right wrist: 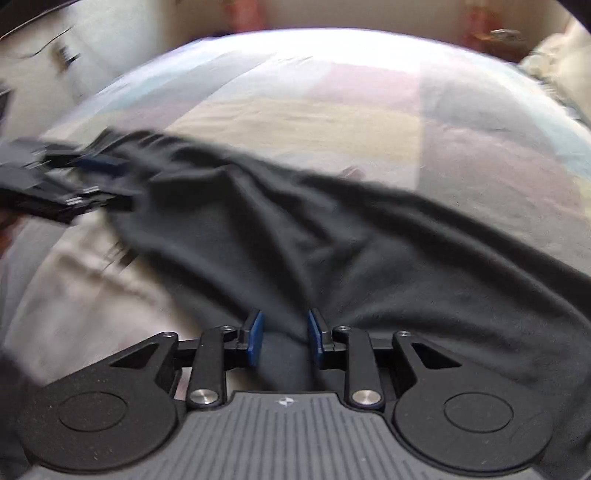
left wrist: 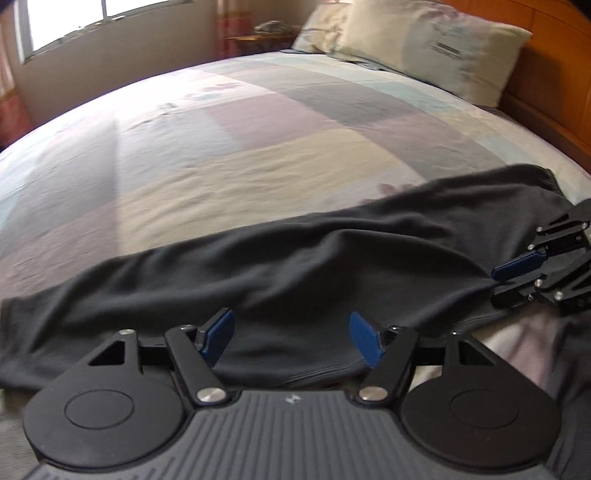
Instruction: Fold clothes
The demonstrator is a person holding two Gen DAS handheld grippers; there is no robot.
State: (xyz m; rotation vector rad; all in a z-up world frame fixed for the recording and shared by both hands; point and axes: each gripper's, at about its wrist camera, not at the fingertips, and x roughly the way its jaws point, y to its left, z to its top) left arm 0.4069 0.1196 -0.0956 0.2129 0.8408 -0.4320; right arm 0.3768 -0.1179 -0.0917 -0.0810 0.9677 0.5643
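Left wrist view sits low and close behind the left gripper (left wrist: 291, 338), facing down and across the bed (left wrist: 258, 147) toward the pillows (left wrist: 424, 44) and window (left wrist: 74, 22). Right wrist view rides behind the right gripper (right wrist: 284, 339), angled down, badly blurred, probably facing the far wall. Both share the dark garment (left wrist: 295, 258) and bed, and each catches the other gripper at its edge.

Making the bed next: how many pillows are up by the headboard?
2: one large pillow against the headboard, a second pillow left of it, partly hidden behind it.
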